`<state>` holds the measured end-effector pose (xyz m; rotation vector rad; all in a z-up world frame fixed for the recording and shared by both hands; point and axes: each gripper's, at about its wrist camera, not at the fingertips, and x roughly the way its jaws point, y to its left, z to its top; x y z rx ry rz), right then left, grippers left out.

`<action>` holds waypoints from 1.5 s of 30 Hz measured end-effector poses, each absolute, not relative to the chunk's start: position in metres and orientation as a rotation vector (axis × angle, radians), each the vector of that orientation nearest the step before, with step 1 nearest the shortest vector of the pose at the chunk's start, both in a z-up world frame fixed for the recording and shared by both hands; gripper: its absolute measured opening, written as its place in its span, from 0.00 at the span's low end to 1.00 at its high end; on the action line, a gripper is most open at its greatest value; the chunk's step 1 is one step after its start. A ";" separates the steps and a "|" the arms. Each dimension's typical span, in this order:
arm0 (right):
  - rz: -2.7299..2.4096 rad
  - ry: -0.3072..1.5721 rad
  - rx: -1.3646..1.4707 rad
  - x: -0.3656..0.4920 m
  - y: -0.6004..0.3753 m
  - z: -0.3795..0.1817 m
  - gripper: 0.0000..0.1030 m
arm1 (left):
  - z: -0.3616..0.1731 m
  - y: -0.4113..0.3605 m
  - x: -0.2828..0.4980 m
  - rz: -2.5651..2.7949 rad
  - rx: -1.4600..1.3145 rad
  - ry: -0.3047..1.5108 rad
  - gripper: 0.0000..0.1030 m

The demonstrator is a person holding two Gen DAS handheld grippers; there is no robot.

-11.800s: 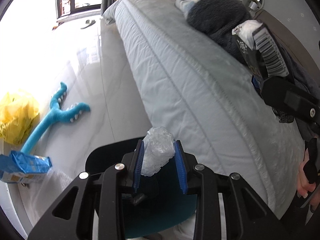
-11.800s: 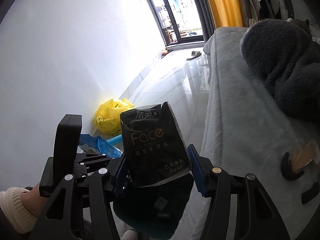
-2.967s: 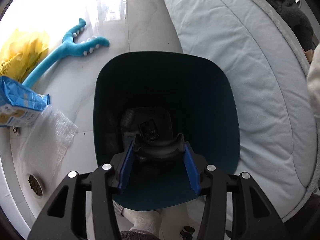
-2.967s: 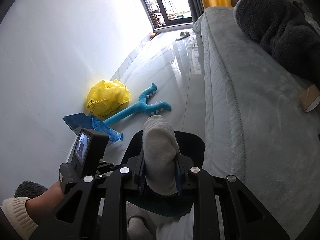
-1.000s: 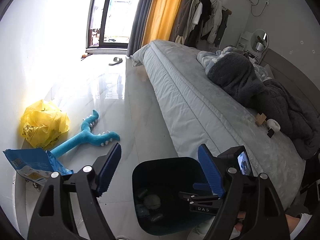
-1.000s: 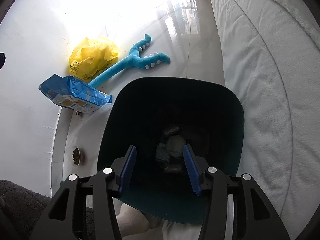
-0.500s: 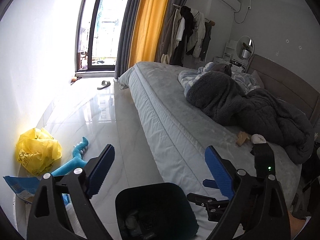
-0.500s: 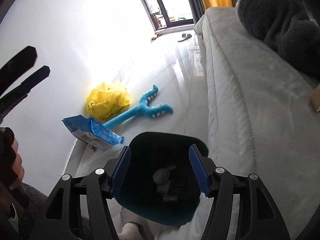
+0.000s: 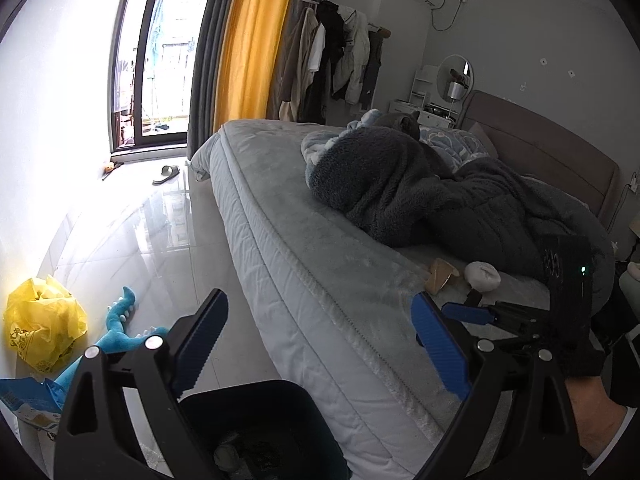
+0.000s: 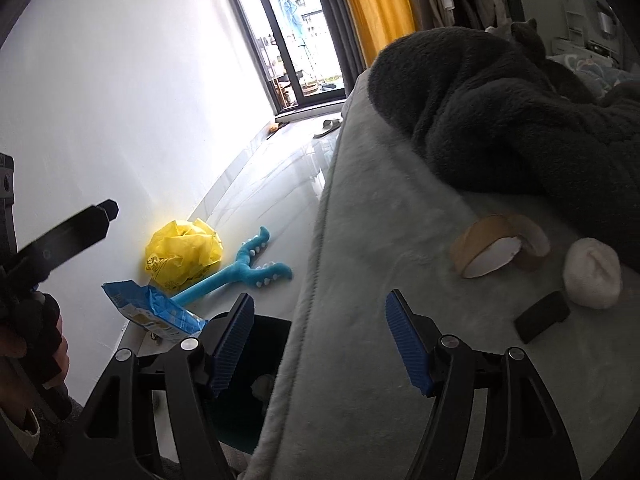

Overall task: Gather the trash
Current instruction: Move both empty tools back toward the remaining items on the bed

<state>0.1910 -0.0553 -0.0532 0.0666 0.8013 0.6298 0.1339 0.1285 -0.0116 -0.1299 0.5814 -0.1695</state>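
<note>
Lifted away from the dark teal bin (image 9: 256,420) since a second ago, both grippers, and now aimed over the bed (image 9: 320,280) rather than down into the bin's mouth. Left gripper (image 9: 320,344) spread wide, nothing between its ribbed blue pads (image 9: 438,352). Right gripper (image 10: 320,340) with jaws opening, likewise empty, hanging over the bed's edge.

Bin on the glossy white floor tiles, tight against the mattress side: smooth, rounded plastic walls, with pale crumpled scraps lying at the bottom. On the velvety grey-green bedspread, just beside the heaped dark fleece blanket (image 10: 520,120): a roll of brown tape (image 10: 496,246), tilted on its side; a soft white balled-up wad (image 10: 592,276), lumpy and matte; a small flat black block (image 10: 542,316) touching or nearly touching the wad.

By the wall, on the floor: a crinkled yellow plastic bag (image 10: 184,256), a shiny blue snack packet (image 10: 152,308), a fuzzy turquoise forked plush toy (image 10: 240,268).
</note>
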 end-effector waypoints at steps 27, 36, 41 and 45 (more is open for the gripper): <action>0.409 0.761 0.156 0.256 -0.184 -0.060 0.71 | -0.051 0.043 0.191 -0.340 -0.153 0.693 0.92; 0.358 0.790 0.132 0.269 -0.203 -0.077 0.72 | -0.059 0.000 0.197 -0.463 -0.104 0.715 0.92; 0.340 0.808 0.086 0.278 -0.207 -0.085 0.73 | -0.065 -0.030 0.203 -0.527 -0.045 0.738 0.92; 0.324 0.815 0.062 0.280 -0.211 -0.088 0.73 | -0.070 -0.044 0.211 -0.539 -0.009 0.742 0.91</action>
